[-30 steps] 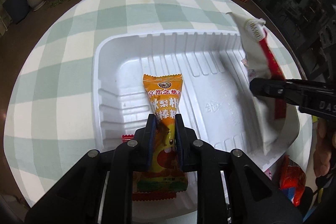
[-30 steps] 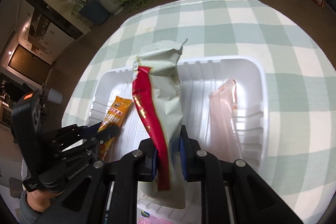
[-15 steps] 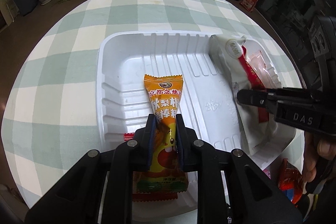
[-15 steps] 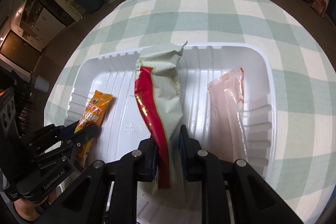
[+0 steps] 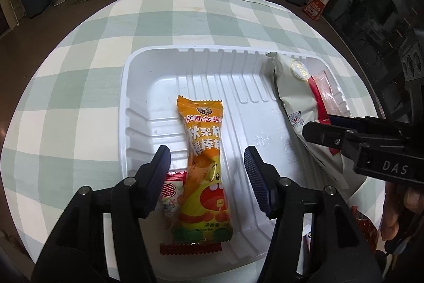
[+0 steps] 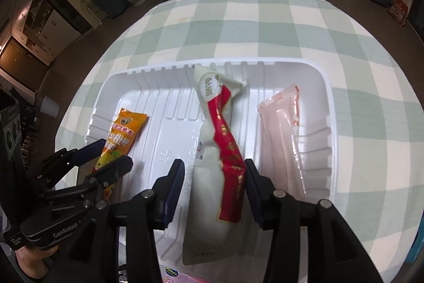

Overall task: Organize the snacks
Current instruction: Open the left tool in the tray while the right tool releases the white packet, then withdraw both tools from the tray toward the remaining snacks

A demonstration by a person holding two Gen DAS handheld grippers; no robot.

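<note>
Snacks lay in the white tray (image 5: 124, 108) on the table (image 5: 79, 70). We were opening both jaws: our left gripper (image 5: 207, 155) let go of the orange pack (image 5: 204, 150), our right gripper (image 6: 214, 166) freed the white-and-red pack (image 6: 217, 134).

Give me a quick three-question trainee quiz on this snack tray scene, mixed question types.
1. True or false: the orange packet lies in the white tray.
2. Which packet lies between the right tool fingers? A) clear pink packet B) white-and-red packet
3. Fill in: the left tool pads are ___ the orange packet.

Key: 1 true; 2 B; 3 apart from (jaws opening).
</note>
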